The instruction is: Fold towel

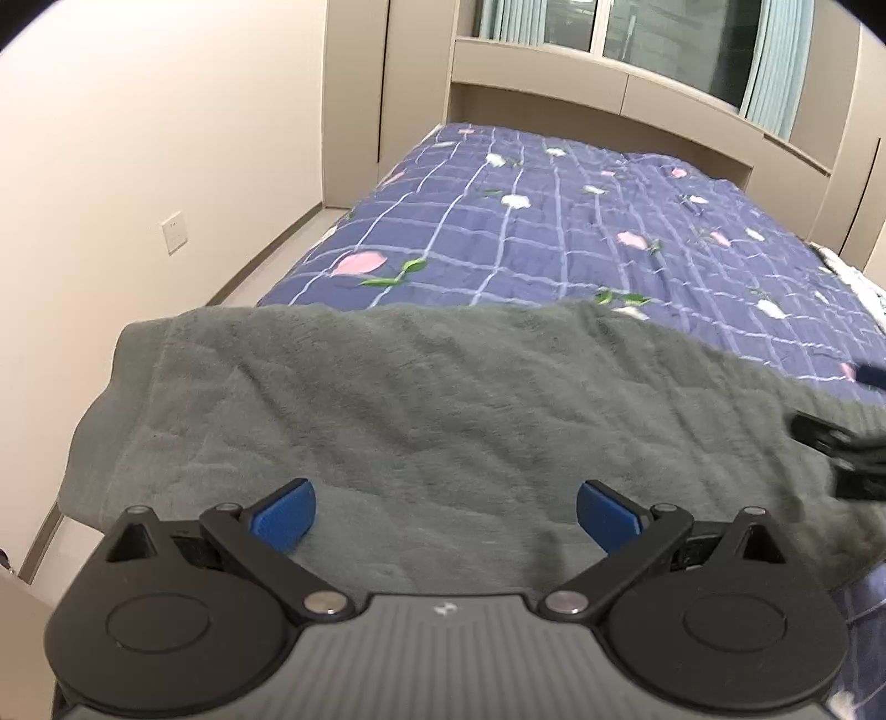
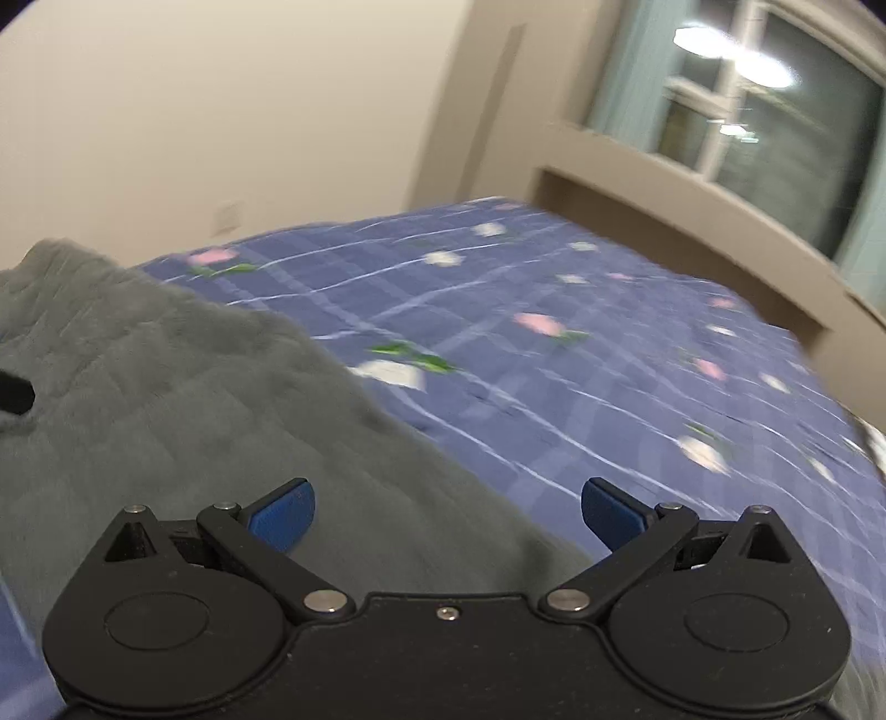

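Bed (image 1: 581,238) fills most of both views, covered by a purple-blue quilt (image 2: 554,387) with a white grid and pink and white flower prints. Beige wall on the left, with a pale switch plate (image 1: 174,232) low on it. Beige built-in cabinets (image 1: 637,83) run behind the head of the bed, window (image 1: 664,39) with light blue-green curtains above them; in the right wrist view ceiling lights reflect in the dark glass. That view is motion-blurred.

Grey towel (image 1: 415,415) lies spread on the near end of the bed, on top of the quilt, fuzzy pile up, a few shallow creases. Its left end droops over the bed's left edge. In the right wrist view the towel (image 2: 166,415) covers the lower left, its edge running diagonally down toward the gripper body.

Left gripper (image 1: 446,518) is over the towel's near part, blue pads wide apart, nothing between them, not gripping. Right gripper (image 2: 448,518) is spread fully too, released, nothing pinched; its left pad is over towel, its right pad over bare quilt. The right gripper's dark fingers also show, blurred, at the right edge of the left wrist view, over the towel's right end.
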### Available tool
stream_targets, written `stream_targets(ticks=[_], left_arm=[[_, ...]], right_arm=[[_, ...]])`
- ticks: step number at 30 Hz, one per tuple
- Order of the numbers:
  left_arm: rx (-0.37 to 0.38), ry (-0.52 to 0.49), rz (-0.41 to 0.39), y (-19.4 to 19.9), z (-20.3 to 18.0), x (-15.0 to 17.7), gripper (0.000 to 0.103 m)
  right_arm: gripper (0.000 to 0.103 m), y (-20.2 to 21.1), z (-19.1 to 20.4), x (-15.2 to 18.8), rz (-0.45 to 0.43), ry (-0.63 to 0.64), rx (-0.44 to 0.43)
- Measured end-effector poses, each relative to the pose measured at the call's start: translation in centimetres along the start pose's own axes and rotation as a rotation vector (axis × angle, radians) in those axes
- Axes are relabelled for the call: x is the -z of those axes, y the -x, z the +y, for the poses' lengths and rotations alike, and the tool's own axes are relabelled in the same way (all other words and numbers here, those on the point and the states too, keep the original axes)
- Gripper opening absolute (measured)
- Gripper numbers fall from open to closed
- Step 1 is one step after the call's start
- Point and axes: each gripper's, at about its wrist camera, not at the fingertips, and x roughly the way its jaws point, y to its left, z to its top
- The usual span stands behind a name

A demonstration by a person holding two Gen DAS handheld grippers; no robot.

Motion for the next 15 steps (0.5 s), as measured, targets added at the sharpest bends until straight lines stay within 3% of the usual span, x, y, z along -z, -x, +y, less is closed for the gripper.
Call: stream_targets(ticks=[3, 7, 15], left_arm=[[-0.004, -0.006, -0.047, 0.6, -2.1, 0.3, 0.102], [0.025, 0.002, -0.035, 0.5, -5.7, 0.6, 0.102], [0.122, -0.158, -0.044, -0.5, -16.2, 0.6, 0.102]], right_arm=[[0.103, 3.8, -3.2, 3.2, -0.023, -0.134, 0.066], [0.103, 7.8, -7.0, 8.2, 0.026, -0.301, 0.17], [0.103, 13.0, -14.5, 15.7, 0.013, -0.584, 0.319]])
